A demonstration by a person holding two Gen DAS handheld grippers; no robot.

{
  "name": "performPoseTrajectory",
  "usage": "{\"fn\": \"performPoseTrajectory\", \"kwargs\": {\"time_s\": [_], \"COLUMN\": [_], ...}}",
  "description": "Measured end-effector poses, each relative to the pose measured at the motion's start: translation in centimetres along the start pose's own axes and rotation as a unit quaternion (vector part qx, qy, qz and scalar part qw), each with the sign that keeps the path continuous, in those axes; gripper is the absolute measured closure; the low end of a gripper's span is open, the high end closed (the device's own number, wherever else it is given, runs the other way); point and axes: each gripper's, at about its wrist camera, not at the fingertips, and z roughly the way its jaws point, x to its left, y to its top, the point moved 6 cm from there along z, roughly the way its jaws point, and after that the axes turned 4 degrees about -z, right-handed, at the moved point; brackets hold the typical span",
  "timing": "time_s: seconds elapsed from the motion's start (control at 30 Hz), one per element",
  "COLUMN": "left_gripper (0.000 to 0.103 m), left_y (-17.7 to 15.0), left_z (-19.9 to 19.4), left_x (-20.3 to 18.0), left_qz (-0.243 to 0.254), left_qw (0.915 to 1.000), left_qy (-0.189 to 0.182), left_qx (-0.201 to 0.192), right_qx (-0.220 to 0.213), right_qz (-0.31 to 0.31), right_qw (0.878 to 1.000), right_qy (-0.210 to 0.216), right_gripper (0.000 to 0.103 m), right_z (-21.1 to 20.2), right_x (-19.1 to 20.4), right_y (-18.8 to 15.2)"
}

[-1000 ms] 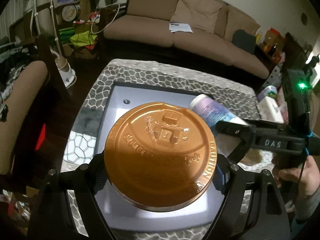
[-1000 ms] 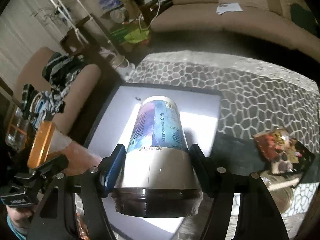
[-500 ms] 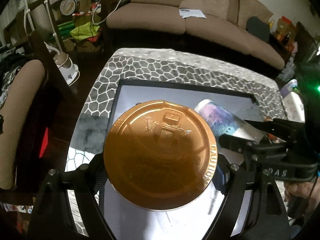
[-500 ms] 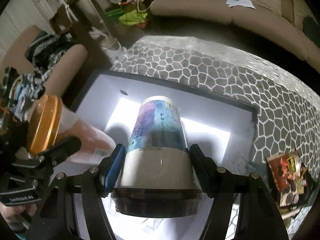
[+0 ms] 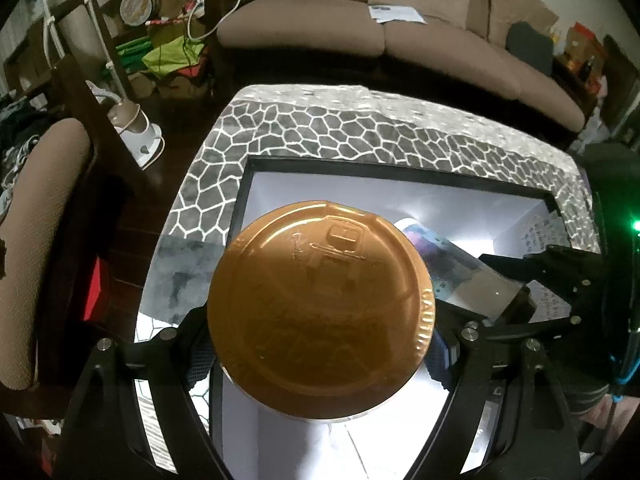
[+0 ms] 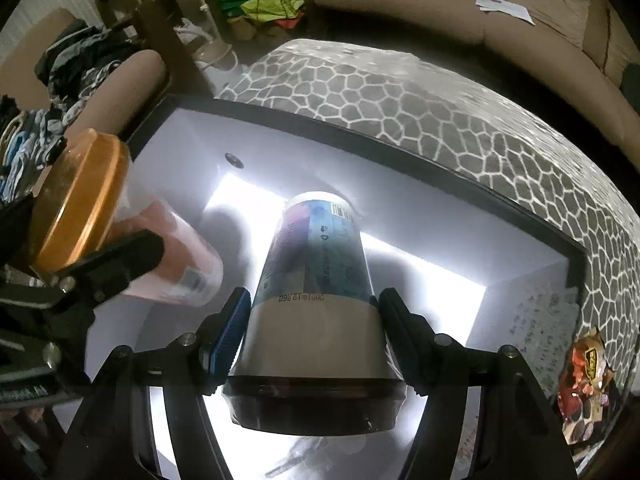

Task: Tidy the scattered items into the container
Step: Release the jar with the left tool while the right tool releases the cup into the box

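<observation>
1. Our left gripper (image 5: 320, 354) is clenched on a pink cup with an orange lid (image 5: 320, 312); its 2 fingers press the sides just under the lid, which faces the left wrist camera and fills the middle of that view.
2. In the right wrist view the same cup (image 6: 120, 240) shows from the side at the left edge, tilted, with its base pointing down into the container (image 6: 400, 152).
3. Our right gripper (image 6: 312, 336) is clenched on a tall cup with a blue and purple printed sleeve (image 6: 316, 264); the blue pads (image 6: 230, 332) bear on its pale band above the dark lid (image 6: 316, 404), and its narrow base points down into the container.
4. In the left wrist view this printed cup (image 5: 452, 264) lies just right of the orange lid, held by the right gripper (image 5: 516, 292) that comes in from the right edge.
5. The container is a shallow box with a black rim (image 5: 400, 170) and a white inside, resting on a table covered by a grey cloth with a white honeycomb pattern (image 5: 320, 128).
6. Both cups hang above the white floor of the box; we cannot tell whether either touches it.
7. A red and yellow snack packet (image 6: 588, 384) lies on the cloth outside the box, near its right end.
8. A brown sofa (image 5: 400, 28) stands beyond the table, with a sheet of paper (image 5: 396, 14) on its seat.
</observation>
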Motion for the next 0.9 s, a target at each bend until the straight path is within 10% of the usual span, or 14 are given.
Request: {"fn": "performPoseTrajectory", "kwargs": {"time_s": [0.9], "left_gripper": [0.014], "left_y": [-0.4], "left_z": [-7.5], "left_x": [0.3], "left_qz": [-0.043], "left_qw": [0.9975], "left_qy": [-0.041], "left_qx": [-0.036], "right_qx": [-0.055], "right_qz": [0.033], "right_qw": [0.998], "right_qy": [0.015], "right_gripper": [0.033], "right_z": [-6.9], "right_x": [-1.3], "right_y": [-2.2]}}
